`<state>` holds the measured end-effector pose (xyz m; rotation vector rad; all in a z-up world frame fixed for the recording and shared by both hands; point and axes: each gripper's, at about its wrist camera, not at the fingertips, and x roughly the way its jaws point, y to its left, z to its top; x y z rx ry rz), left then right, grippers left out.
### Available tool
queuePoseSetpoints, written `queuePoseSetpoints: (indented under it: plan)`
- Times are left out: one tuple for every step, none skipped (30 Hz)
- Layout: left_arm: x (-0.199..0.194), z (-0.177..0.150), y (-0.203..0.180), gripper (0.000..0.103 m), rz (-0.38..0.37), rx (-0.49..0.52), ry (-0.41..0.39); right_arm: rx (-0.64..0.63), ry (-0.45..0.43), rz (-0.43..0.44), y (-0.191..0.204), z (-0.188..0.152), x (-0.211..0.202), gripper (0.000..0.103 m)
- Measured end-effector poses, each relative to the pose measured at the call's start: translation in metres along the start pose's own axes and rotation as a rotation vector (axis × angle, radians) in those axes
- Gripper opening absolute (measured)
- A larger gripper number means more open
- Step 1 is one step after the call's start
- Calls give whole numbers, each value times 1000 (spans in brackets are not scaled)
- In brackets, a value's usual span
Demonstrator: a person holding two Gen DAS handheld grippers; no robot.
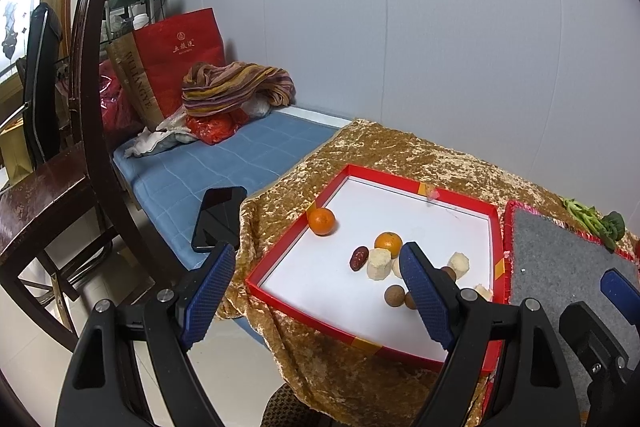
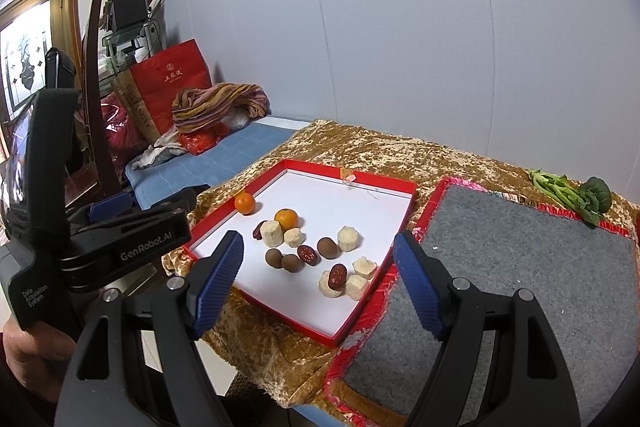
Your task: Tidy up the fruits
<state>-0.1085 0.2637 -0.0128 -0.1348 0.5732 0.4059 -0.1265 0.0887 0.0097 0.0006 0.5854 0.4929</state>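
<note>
With both the left gripper [image 1: 320, 287] and right gripper [image 2: 316, 279] held released above the red tray [image 2: 280, 311] of scattered fruit [image 2: 286, 219], one piece is best singled out cleanly.

A shallow red cardboard tray with a white floor [image 2: 320, 195] lies flat, holding two round orange tangerines [image 2: 245, 203] near its far-left corner, wrinkled dark-red dates [image 2: 307, 254], small round brown longans [image 2: 273, 257] and pale, chunky cream-coloured cut pieces [image 2: 349, 238] scattered near the middle and right.

Pale grey wall [image 2: 400, 27], dark wooden chair [image 1: 60, 187], tiled floor [image 1: 224, 367].
</note>
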Motion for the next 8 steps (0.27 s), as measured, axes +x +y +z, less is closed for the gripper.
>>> queuePoseSetpoints:
  plan:
    - [0, 0, 0, 84, 3, -1, -1, 1, 1, 0, 0, 0, 0, 78]
    - [0, 0, 1, 84, 3, -3, -3, 1, 2, 1, -1, 0, 1, 78]
    - [0, 0, 1, 84, 0, -3, -5, 0, 4, 2, -1, 0, 1, 78]
    - [0, 0, 1, 84, -4, -1, -6, -1, 4, 2, -1, 0, 1, 78]
    - [0, 0, 1, 84, -2, 2, -6, -2, 3, 2, -1, 0, 1, 78]
    - [0, 0, 0, 84, 3, 5, -7, -1, 3, 2, -1, 0, 1, 78]
    - [1, 1, 0, 84, 3, 6, -5, -2, 3, 2, -1, 0, 1, 78]
    - [2, 1, 0, 84, -1, 7, 1, -1, 3, 2, -1, 0, 1, 78]
